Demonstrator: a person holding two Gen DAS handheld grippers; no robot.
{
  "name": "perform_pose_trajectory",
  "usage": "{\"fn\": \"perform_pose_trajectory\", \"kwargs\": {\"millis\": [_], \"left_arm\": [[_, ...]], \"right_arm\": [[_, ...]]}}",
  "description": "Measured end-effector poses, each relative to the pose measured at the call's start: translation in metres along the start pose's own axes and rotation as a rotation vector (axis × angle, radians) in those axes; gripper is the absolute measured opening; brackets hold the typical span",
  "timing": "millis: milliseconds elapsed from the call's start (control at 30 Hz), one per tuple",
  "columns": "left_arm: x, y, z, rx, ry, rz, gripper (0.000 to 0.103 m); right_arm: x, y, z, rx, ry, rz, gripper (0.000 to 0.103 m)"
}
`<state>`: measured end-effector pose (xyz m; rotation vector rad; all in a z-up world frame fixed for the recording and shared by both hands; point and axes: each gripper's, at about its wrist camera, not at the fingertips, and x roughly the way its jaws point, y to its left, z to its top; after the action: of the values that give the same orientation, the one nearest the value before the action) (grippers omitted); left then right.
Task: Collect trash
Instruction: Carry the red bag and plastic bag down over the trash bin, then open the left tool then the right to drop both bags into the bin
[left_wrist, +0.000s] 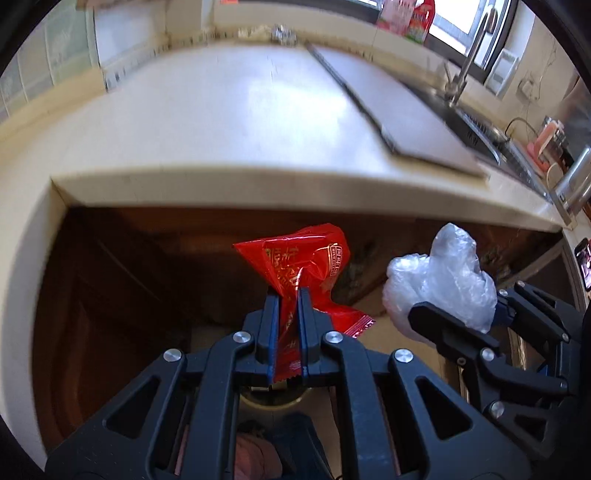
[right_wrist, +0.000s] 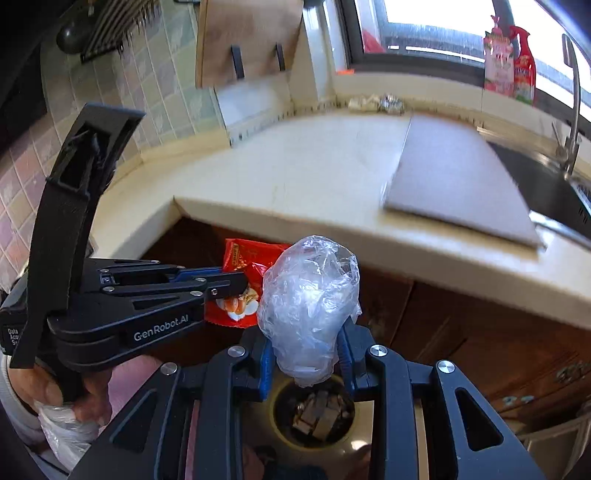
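My left gripper (left_wrist: 288, 295) is shut on a red snack wrapper (left_wrist: 306, 262), held in front of the counter edge above the floor. The wrapper also shows in the right wrist view (right_wrist: 243, 266), with the left gripper (right_wrist: 236, 284) at its side. My right gripper (right_wrist: 308, 339) is shut on a crumpled clear plastic bag (right_wrist: 310, 295). That bag also shows in the left wrist view (left_wrist: 443, 280), to the right of the wrapper. A round trash bin (right_wrist: 314, 413) with scraps inside sits right below both grippers.
A cream kitchen counter (left_wrist: 236, 110) with a grey cutting board (right_wrist: 450, 173) lies ahead. A sink (right_wrist: 546, 184) and tap (right_wrist: 572, 103) are at the right. Brown cabinet doors (right_wrist: 480, 332) stand under the counter. Small foil scraps (right_wrist: 391, 103) lie by the back wall.
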<state>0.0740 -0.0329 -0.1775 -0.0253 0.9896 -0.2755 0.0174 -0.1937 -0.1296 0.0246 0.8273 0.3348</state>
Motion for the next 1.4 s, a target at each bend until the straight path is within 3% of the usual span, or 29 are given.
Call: {"fn": "perform_pose_trajectory", "kwargs": {"millis": [267,633,867,1133,1400], "left_arm": [[0.078,0.011,-0.05,-0.004,0.13,-0.031,0.006],[0.159,0.034,-0.098,-0.033,0.265,0.012,0.007],[0.193,0.043,-0.11,-0.077,0.348,-0.004,0.007],[0.222,0.046,-0.112,-0.11,0.43,-0.019,0.008],[0.238,0.056,-0.116,-0.126,0.473,-0.007,0.018]], "right_arm": [[0.057,-0.001,-0.071,0.014,0.09,-0.002,0.028],[0.128,-0.034,-0.138,0.122,0.261,-0.015,0.029],[0.173,-0.066,-0.145,0.214,0.35,-0.006,0.029],[0.208,-0.072,-0.151,0.264,0.424,0.019,0.032],[0.228,-0.066,-0.149,0.265,0.447,0.033,0.035]]}}
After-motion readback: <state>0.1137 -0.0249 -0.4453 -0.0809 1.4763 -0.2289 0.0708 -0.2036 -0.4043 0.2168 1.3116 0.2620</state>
